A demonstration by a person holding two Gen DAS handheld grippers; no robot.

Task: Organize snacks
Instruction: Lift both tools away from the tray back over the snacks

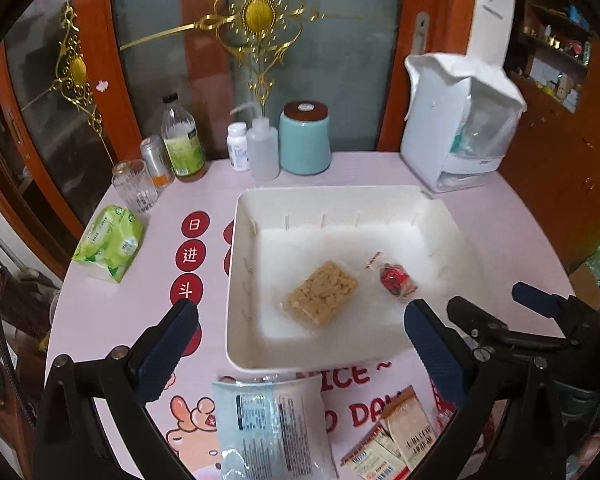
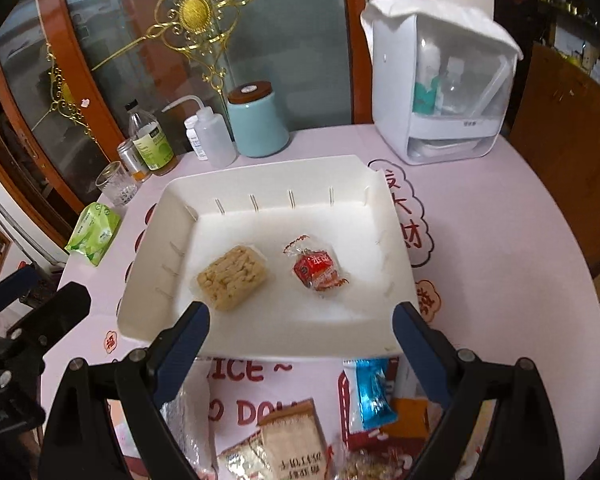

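I am working in a lived-in home, likely a dining corner. A round table wears a pink cartoon cloth, and behind it stands a wood-framed glass door with gilt ornaments. A drinking glass, bottles, a teal jar and a tissue pack crowd the table's edge.
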